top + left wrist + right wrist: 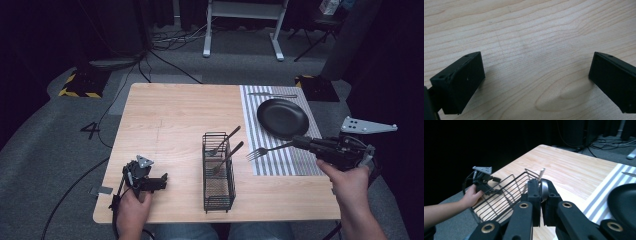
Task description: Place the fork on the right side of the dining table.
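- While the left tongs (pixel 161 181) rest spread apart on bare wood, well left of the wire caddy (pixel 218 172), they hold nothing; left gripper view has only grain btwn the jaws.
- Caddy: near the worktop (pixel 170 115) front-centre, two utensils already leaning inside, handles up-right.
- Fork (pixel 265 149): just right of caddy, long axis approx. level, tines toward it, handle clamped in the right tongs (pixel 296 142). Right hand far nearer; next move looks like carrying it left and tipping it in.
- Right of caddy: striped mat (pixel 272 162), black plate (pixel 282 117), knife (pixel 272 95) behind.
- Room: grey carpet, cables, dark surrounds.
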